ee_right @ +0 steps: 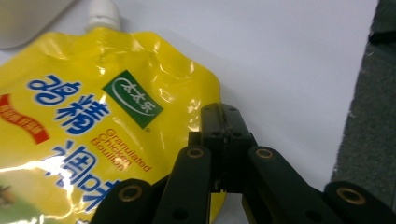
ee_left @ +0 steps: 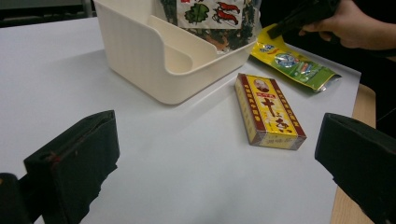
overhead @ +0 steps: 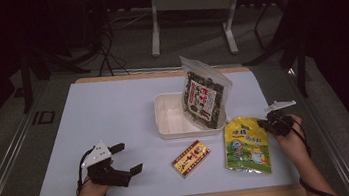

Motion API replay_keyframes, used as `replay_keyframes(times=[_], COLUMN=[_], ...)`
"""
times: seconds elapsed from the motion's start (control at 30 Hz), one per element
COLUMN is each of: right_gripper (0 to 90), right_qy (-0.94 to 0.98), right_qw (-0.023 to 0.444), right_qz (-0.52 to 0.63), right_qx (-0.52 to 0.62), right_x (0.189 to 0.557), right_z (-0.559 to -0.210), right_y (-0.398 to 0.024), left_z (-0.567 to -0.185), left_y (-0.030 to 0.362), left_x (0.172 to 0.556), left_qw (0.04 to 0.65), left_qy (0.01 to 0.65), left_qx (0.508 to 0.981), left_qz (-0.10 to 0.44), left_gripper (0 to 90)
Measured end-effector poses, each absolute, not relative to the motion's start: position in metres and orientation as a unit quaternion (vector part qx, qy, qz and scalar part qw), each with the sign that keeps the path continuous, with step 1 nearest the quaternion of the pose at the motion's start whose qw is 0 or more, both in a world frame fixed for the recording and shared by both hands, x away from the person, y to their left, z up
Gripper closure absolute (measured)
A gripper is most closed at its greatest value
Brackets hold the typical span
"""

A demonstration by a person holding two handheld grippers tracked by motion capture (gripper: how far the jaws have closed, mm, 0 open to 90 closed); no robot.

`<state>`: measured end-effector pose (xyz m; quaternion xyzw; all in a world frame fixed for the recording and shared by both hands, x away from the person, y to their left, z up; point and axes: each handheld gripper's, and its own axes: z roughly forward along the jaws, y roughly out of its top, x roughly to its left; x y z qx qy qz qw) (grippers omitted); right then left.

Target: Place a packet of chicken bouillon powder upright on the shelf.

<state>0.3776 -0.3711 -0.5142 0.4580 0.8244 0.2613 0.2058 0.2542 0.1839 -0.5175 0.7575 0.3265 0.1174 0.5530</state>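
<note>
The white table (overhead: 114, 115) is carrying a cream tray (overhead: 170, 121) with a seaweed bag (overhead: 205, 96) leaning in it. The yellow bouillon pouch (overhead: 247, 145) is lying near the right edge, and the right gripper (ee_right: 223, 122) is pinching its edge, jaws closed on it. The left gripper (overhead: 127, 158) is resting wide open, near the small red box (overhead: 191, 158).

yellow spouted pouch (ee_right: 93, 116): english print "granulated chicken bouillon" in orange; a green diamond logo with white chinese characters, too small to read surely; large blue chinese characters. yellow and red box (ee_left: 270, 111): large red chinese characters, not legible. seaweed bag (overhead: 205, 99): red label, print unreadable.
</note>
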Motion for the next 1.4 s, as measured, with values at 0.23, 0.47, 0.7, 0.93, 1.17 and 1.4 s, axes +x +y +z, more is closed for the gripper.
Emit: replay_keyframes(times=[0.23,0.47,0.7,0.93,1.17,1.4], right_gripper=[90.0,90.0,90.0,90.0,90.0,90.0], right_qy=[0.824,0.821,0.810,0.803,0.797,0.798], right_qw=[0.235,0.262,0.279,0.285,0.271,0.247], right_qz=[0.273,0.288,0.332,0.360,0.399,0.438], right_qx=[0.438,0.418,0.394,0.379,0.364,0.332], right_x=[0.363,0.346,0.322,0.303,0.281,0.263], right_z=[-0.495,-0.474,-0.449,-0.432,-0.416,-0.400], right_y=[-0.370,-0.369,-0.368,-0.366,-0.367,-0.356], left_z=[-0.517,-0.517,-0.516,-0.516,-0.516,-0.516], left_y=[0.184,0.184,0.184,0.184,0.184,0.184], left_x=[0.254,0.254,0.254,0.254,0.254,0.254], left_qw=[0.555,0.556,0.558,0.556,0.555,0.555], left_qy=[0.328,0.329,0.329,0.327,0.328,0.327], left_qx=[0.755,0.754,0.753,0.755,0.755,0.756], left_qz=[0.117,0.116,0.116,0.117,0.116,0.116], left_gripper=[0.0,0.0,0.0,0.0,0.0,0.0])
